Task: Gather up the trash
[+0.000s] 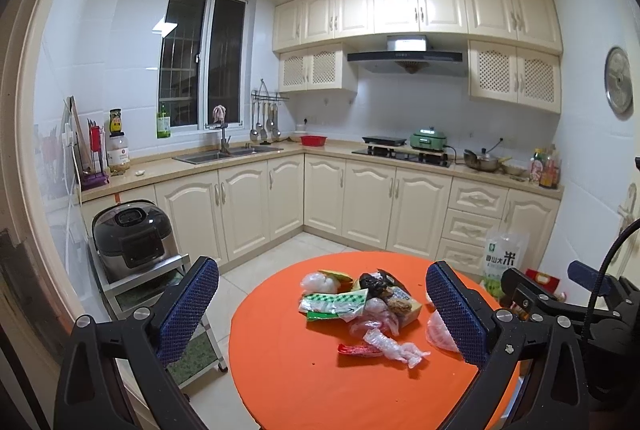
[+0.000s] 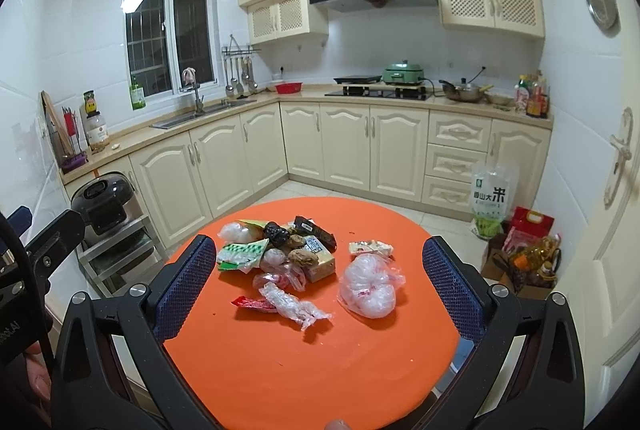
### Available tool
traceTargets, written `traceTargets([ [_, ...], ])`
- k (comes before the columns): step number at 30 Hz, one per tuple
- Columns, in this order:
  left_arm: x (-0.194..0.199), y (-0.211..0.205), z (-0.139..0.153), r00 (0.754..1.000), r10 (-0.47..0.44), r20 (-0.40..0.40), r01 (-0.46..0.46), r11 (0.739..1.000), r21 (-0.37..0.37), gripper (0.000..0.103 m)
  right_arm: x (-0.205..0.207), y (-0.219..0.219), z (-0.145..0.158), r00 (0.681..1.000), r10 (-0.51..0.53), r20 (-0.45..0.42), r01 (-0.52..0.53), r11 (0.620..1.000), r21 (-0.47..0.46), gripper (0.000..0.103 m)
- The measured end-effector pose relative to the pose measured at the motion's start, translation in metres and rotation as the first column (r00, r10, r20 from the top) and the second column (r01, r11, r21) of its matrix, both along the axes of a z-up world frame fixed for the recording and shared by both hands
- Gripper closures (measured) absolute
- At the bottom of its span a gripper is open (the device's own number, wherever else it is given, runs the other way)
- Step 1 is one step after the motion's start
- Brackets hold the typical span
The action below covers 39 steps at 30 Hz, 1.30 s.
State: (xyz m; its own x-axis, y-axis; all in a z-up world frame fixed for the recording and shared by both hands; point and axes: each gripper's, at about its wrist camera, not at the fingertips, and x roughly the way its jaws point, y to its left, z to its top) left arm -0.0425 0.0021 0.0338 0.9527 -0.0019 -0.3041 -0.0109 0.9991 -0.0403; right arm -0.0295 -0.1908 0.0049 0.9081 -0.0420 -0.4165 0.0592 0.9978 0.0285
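While both claws hang spread and empty, the trash pile (image 2: 288,262) lies ahead between their fingers.

A dark, rounded rice cooker (image 1: 134,239) sits on a low metal shelf cart (image 1: 160,284) against the cream cabinet doors (image 1: 244,208); above, a steel double sink (image 1: 228,153) is set into the beige countertop (image 1: 320,149) below a barred window (image 1: 200,58); a red plastic basin (image 1: 313,140) stands in the corner; a mint-green electric cooker (image 1: 428,140) rests by the black hob (image 1: 402,156); a clear rice bag with green print (image 2: 491,198) leans against the drawers (image 2: 456,160); a red gift box (image 2: 532,220) lies near it on the floor.
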Motion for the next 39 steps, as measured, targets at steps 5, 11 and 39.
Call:
traceTargets([
  [5,-0.002,-0.004,-0.003,1.000,0.003,0.007,-0.003,1.000,0.005,0.001,-0.001,-0.001,0.001,1.000,0.003,0.003,-0.003,1.000,0.002,0.000],
  [11,-0.002,-0.009,-0.002,1.000,0.003,0.010,-0.003,1.000,0.010,0.001,-0.004,-0.004,0.005,1.000,0.000,0.012,0.000,1.000,0.009,0.000],
  [39,0.054,-0.009,-0.037,0.995,0.005,-0.096,-0.006,1.000,-0.013,0.001,0.029,-0.024,-0.019,0.998,-0.028,-0.063,0.028,1.000,0.007,0.000],
])
